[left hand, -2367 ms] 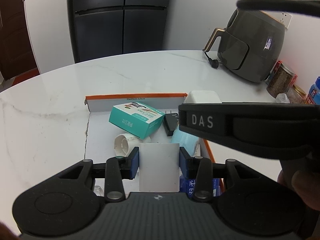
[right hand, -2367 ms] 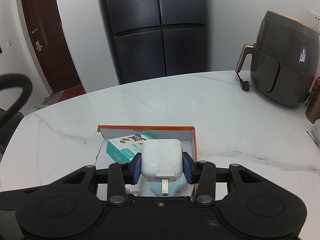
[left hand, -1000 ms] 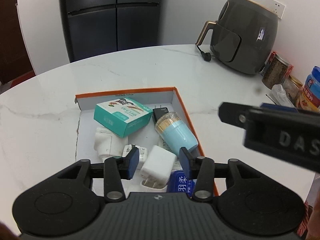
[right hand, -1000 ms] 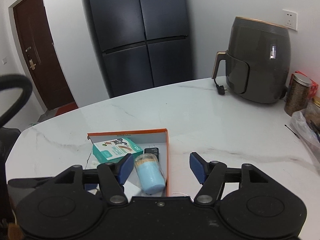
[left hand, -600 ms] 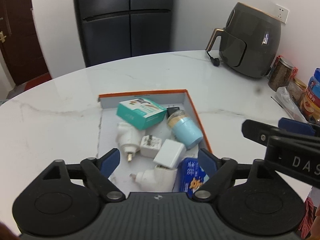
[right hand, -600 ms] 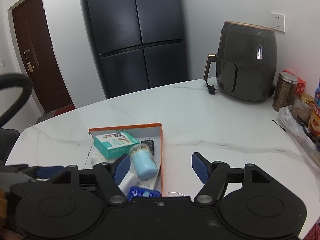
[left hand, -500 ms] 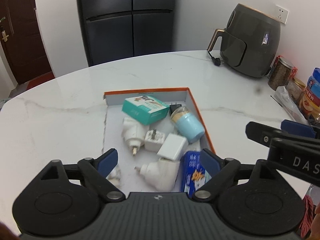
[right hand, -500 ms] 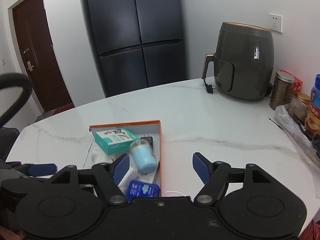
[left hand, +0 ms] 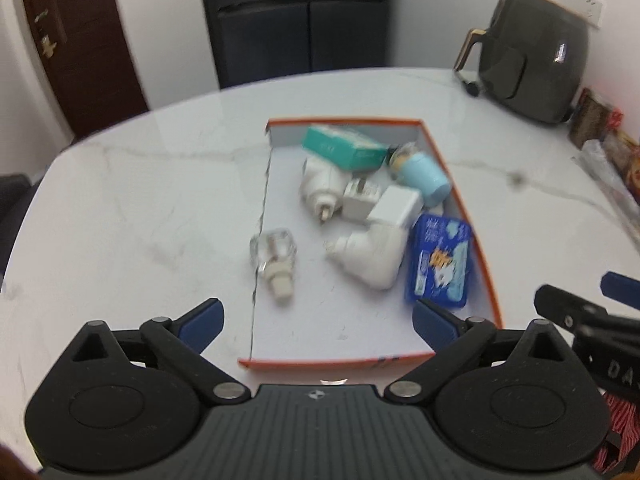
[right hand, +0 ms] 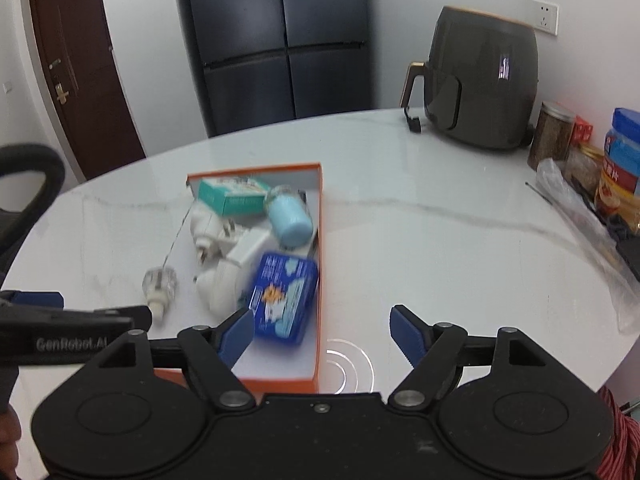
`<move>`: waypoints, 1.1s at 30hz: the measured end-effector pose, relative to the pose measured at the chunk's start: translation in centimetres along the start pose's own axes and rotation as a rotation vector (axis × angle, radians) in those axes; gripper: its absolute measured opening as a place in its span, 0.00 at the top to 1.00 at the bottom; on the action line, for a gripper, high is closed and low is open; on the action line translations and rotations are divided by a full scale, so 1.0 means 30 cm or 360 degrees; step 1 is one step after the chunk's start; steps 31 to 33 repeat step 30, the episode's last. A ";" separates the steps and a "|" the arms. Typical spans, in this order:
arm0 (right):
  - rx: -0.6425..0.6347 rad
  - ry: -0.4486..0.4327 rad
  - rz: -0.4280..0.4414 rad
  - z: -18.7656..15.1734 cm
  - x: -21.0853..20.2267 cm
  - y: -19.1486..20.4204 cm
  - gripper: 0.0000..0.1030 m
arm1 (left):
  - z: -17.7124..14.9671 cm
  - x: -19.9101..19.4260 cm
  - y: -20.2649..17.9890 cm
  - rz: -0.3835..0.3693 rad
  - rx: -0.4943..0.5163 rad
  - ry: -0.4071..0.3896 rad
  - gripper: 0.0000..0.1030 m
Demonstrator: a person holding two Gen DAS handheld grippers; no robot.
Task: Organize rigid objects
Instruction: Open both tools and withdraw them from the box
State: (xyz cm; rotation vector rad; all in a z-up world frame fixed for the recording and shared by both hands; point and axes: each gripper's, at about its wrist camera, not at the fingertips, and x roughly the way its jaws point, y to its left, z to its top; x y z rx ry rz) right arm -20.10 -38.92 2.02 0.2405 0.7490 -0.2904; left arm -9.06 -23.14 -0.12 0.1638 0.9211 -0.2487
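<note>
An orange-edged shallow box point(left hand: 476, 256) point(right hand: 319, 240) lies on the white marble table. It holds a teal carton point(left hand: 344, 148) point(right hand: 232, 196), a light blue cylinder point(left hand: 424, 174) point(right hand: 290, 220), several white plug adapters point(left hand: 376, 248) point(right hand: 224, 280), a white cube charger point(left hand: 394, 210), a blue packet point(left hand: 440, 266) point(right hand: 282, 298) and a clear small bottle point(left hand: 274, 258) point(right hand: 160, 284). My left gripper point(left hand: 316, 320) is open and empty above the box's near end. My right gripper point(right hand: 322, 330) is open and empty, over the box's near right corner.
A dark air fryer point(left hand: 536, 52) point(right hand: 480, 80) stands at the back right. Jars and packets point(right hand: 600, 168) crowd the right edge, with a plastic bag point(right hand: 588, 224). A black fridge point(right hand: 276, 40) and a brown door point(right hand: 76, 76) are behind the table.
Both grippers let go of their white chargers into the box, opened wide and pulled back and up from it. The whole box now shows.
</note>
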 end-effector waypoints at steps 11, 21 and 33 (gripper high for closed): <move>-0.0027 0.0052 0.0037 -0.057 -0.025 -0.006 0.14 | -0.066 -0.003 -0.017 0.0046 -0.0006 0.0069 0.00; -0.0036 0.0063 0.0069 -0.065 -0.030 -0.015 0.14 | -0.069 -0.024 -0.047 0.0041 0.0020 0.0047 0.00; -0.0008 0.0093 0.0089 -0.079 -0.020 -0.028 0.14 | -0.069 -0.009 -0.053 0.0023 0.0024 0.0086 0.00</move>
